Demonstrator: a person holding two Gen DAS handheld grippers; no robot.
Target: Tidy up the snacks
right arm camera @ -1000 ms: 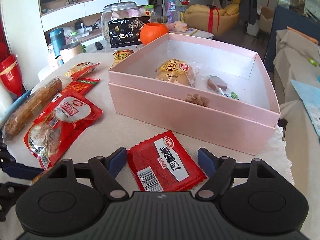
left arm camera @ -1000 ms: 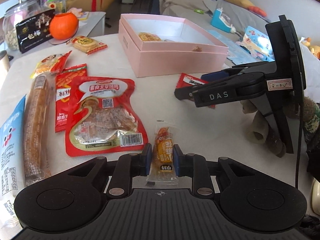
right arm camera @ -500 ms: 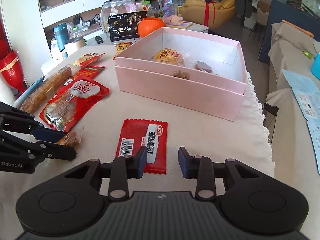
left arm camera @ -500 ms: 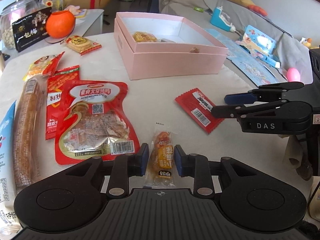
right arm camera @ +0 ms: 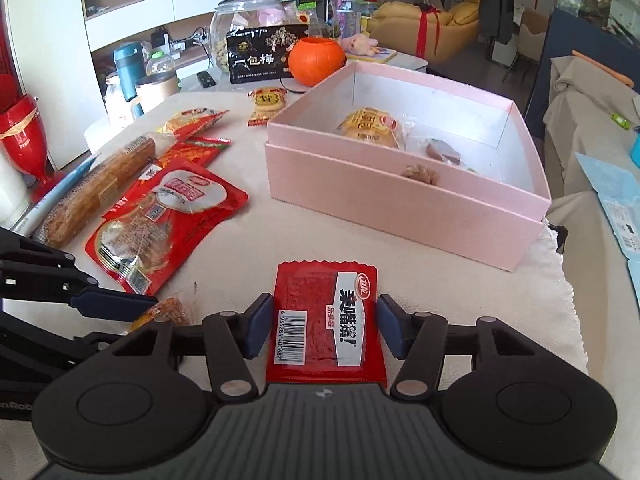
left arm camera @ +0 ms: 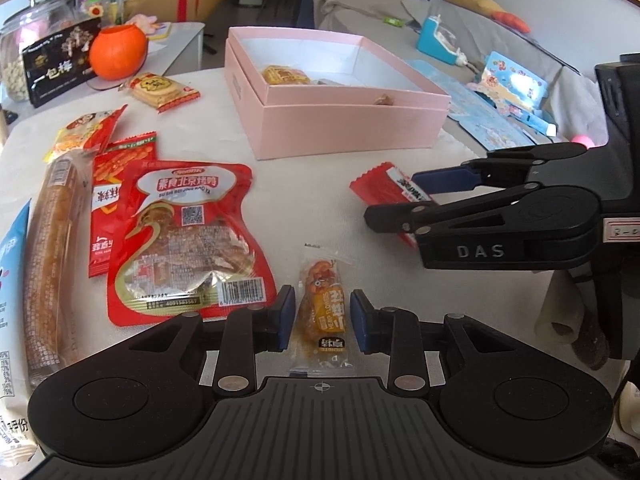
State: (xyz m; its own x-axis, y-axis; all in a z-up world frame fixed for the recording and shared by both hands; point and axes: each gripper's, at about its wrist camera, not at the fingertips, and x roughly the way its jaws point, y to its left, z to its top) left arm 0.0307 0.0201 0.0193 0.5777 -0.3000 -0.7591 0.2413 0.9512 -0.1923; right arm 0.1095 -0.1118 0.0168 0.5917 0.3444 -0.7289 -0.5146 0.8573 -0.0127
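**A:** so what are the tongs up to? starting with the left gripper (left arm camera: pixel 322 316)

**B:** its jaws are opening a bit, only a narrow gap. The orange snack (left arm camera: pixel 322 316) lies on the tablecloth (left arm camera: pixel 320 208) right between the blue pads (left arm camera: pixel 285 317), small gaps either side, so it isn't squeezed. Packet sits flat.

**A:** and the right gripper (right arm camera: pixel 325 326)?

**B:** also opening, about half spread. The red packet (right arm camera: pixel 325 320) lies flat between its pads, barcode end toward the camera. The pads sit right at the packet's edges, can't tell if they actually touch. In the left view that gripper (left arm camera: pixel 394 200) comes in from the right, over the same packet (left arm camera: pixel 380 188).

**A:** where's everything else?

**B:** the pink box (right arm camera: pixel 404 196) is just beyond the red packet, open, with a yellow bun (right arm camera: pixel 370 128) and a brown treat (right arm camera: pixel 440 152) inside. Left of the orange snack there's a big red pouch (left arm camera: pixel 188 240), then a smaller red bag (left arm camera: pixel 112 196) partly under it, then a long bread stick (left arm camera: pixel 52 256). Further back: a yellow cookie pack (left arm camera: pixel 158 90), an orange pumpkin pot (left arm camera: pixel 118 52), a black plum box (left arm camera: pixel 60 60) and a glass jar (right arm camera: pixel 248 20).
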